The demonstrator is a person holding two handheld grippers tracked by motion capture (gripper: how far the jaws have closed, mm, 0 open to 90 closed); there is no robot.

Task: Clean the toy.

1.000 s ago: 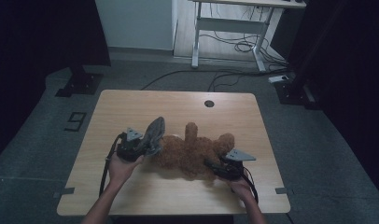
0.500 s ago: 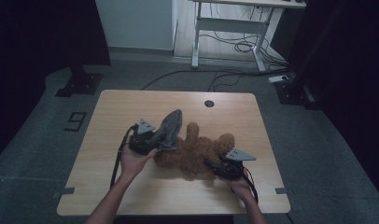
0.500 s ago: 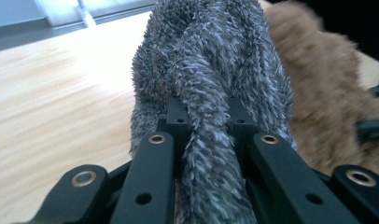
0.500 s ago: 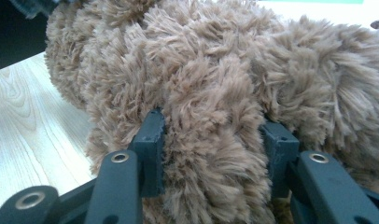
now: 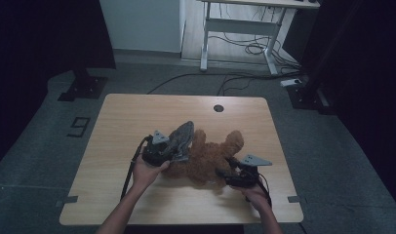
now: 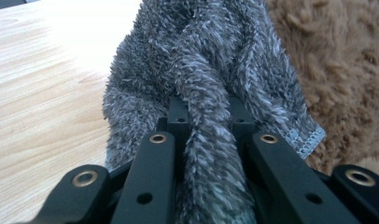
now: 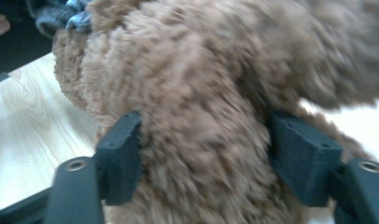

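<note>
With the left gripper (image 5: 172,150) clamped on the grey cloth (image 6: 211,70) beside the brown teddy bear (image 5: 208,158), the right gripper (image 5: 224,176), jaws just widened around a plush limb, may lose its hold, letting the bear drag along.

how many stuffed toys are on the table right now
1: a brown teddy bear lying mid-table, between the two tongs, with a grey fuzzy cloth on its left side.
</note>
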